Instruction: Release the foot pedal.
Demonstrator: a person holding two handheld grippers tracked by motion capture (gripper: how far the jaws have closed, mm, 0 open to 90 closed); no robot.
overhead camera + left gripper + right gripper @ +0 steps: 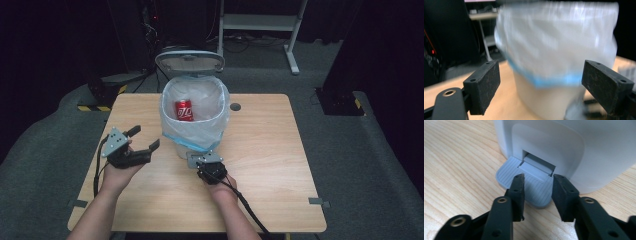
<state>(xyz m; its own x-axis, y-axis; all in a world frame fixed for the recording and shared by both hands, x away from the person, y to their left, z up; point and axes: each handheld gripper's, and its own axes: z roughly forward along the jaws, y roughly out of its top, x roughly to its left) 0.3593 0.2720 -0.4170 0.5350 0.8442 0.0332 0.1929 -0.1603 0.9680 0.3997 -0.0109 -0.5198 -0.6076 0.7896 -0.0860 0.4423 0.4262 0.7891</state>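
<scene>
A white pedal bin (194, 142) lined with a clear plastic bag (200, 97) stands mid-table, its lid (189, 60) raised. A red can (184, 110) lies inside it. My left gripper (146, 138) is left of the bin, jaws wide open and empty; in the left gripper view the blurred bag (556, 37) and bin body (549, 100) lie ahead between the open jaws of this gripper (541, 75). My right gripper (202, 159) is at the bin's front base. In the right gripper view this gripper (537, 178) has its tips on the grey ribbed pedal (509, 170), jaws apart, gripping nothing.
The wooden table (270, 165) has a dark cable hole (235, 106) right of the bin. A white desk frame (260, 22) and black stands (340, 100) sit on the grey floor beyond. Cables trail from both grippers toward the near edge.
</scene>
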